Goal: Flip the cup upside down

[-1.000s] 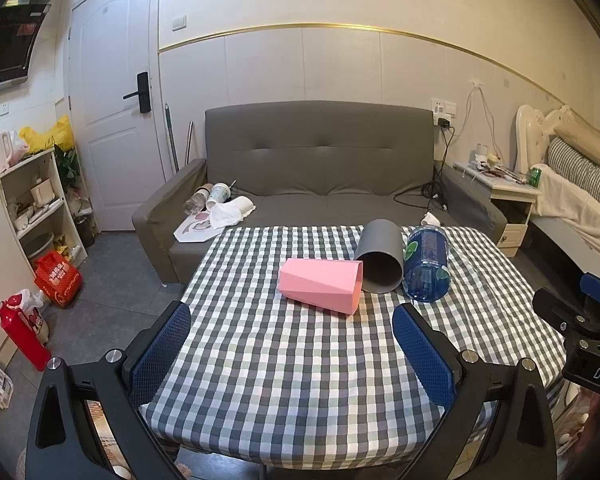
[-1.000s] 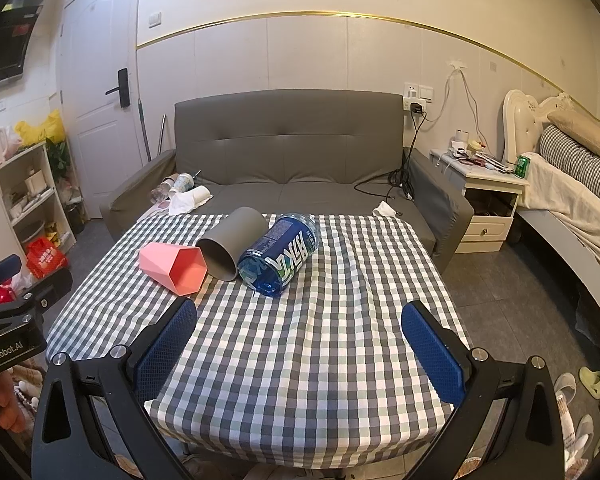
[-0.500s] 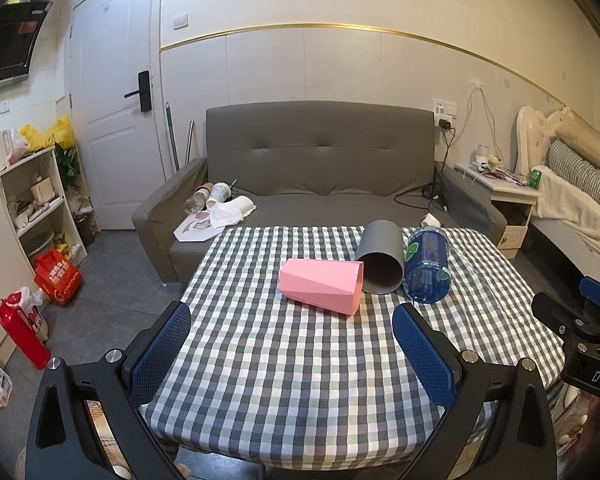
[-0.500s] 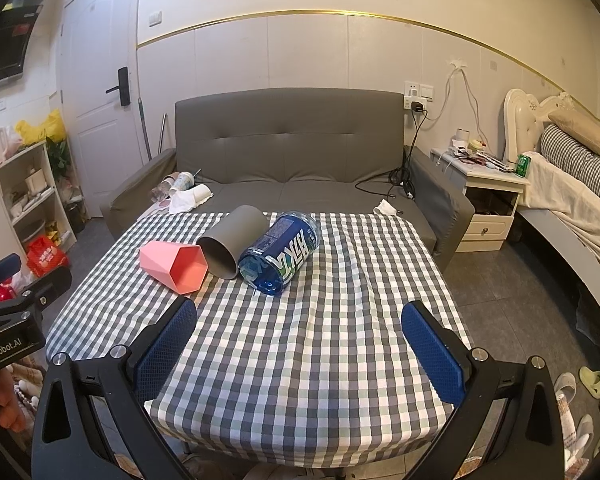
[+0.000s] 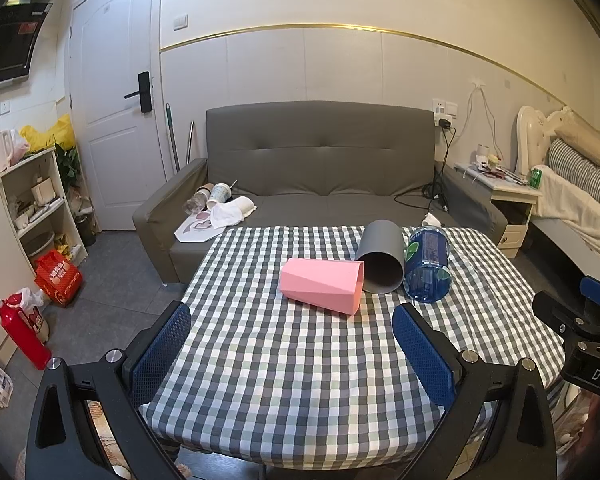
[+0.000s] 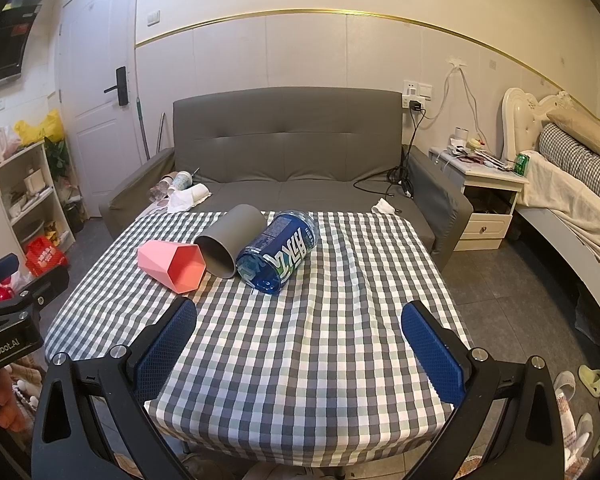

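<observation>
Both grippers, the left gripper (image 5: 291, 322) and the right gripper (image 6: 299, 320), have black angular frames, silver screws and blue cross-hatched pads (image 5: 422, 351); one body reads "GenRobot.AI".

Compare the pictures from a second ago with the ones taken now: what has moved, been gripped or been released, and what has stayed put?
Nothing visibly changed. The pink cup, grey cup and blue bottle lie on their sides on the checked tablecloth as before, and the left gripper and right gripper stay open, holding nothing, short of them.
</observation>
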Motion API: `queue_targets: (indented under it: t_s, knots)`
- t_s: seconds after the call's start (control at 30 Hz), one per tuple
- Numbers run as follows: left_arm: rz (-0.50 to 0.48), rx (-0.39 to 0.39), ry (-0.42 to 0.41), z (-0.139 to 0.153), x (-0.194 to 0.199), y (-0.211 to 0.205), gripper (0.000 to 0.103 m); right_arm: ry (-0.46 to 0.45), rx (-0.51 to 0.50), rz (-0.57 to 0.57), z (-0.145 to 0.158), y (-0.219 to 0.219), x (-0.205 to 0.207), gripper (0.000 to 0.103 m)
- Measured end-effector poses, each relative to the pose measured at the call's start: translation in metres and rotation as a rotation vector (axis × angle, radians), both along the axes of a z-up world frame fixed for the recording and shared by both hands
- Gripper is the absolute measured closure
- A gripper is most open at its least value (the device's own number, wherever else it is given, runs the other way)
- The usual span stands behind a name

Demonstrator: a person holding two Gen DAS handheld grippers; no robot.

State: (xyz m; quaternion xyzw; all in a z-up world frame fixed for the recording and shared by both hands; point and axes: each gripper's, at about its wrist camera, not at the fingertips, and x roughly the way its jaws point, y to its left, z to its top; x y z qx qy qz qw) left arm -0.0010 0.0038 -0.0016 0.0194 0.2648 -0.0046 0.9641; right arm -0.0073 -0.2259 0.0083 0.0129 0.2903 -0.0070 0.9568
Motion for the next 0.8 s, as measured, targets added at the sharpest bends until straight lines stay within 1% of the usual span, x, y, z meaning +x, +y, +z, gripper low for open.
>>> queue_targets:
  t_s: [0.8]
  knots:
    - [-0.001,0.000,0.001,-0.0003,0.0000,-0.0002,0.000,0.003,0.001,-0.001,-0.0021,-0.0010,0.0011,0.000]
